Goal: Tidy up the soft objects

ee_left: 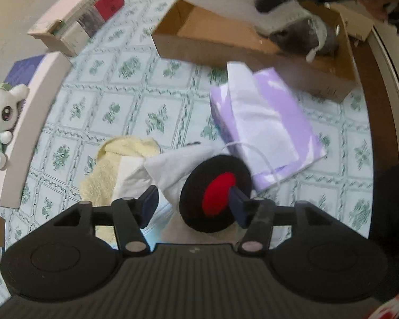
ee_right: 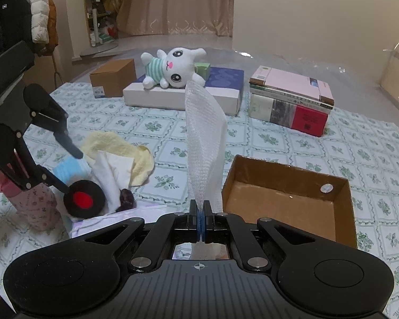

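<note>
You're only getting started here: your right gripper point(ee_right: 199, 212) is pinching the white mesh sleeve point(ee_right: 204, 143) tight, right beside the cardboard box point(ee_right: 287, 170), which is looking nearly empty. Your left gripper point(ee_left: 192, 203) is hanging spread, gripping nothing, over the black-and-red plush disc point(ee_left: 215, 194). The towel pile point(ee_right: 119, 156) is waiting.

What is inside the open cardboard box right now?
In the left wrist view, a dark grey soft item lies at one end of the cardboard box, partly covered by white mesh. In the right wrist view, the visible box floor is bare; the near wall hides the rest.
</note>
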A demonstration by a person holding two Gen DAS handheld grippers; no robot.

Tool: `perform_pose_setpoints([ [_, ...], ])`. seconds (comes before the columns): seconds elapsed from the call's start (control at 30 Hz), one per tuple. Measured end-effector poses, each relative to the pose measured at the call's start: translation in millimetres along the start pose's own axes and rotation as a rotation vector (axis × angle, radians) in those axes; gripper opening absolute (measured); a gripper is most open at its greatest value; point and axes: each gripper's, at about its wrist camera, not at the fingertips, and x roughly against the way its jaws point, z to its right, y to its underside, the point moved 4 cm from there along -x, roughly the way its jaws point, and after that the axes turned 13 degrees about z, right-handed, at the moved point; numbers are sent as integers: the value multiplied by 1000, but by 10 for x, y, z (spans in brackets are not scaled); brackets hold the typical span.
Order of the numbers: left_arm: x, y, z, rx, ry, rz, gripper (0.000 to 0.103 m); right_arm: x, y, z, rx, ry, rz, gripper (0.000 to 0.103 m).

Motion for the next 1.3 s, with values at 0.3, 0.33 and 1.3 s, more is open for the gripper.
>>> perform_pose_setpoints([
  [0.3,-388,56,48,-63,56,-79,54,-171,85,62,-4,1,-29,1],
  [0.33,-421,64,49,-71,52,-91,52,-185,91,70,-5,2,-31,1],
  [1.3,803,-530,182,276,-227,176,8,671,-143,-13,-75,42,61,1],
])
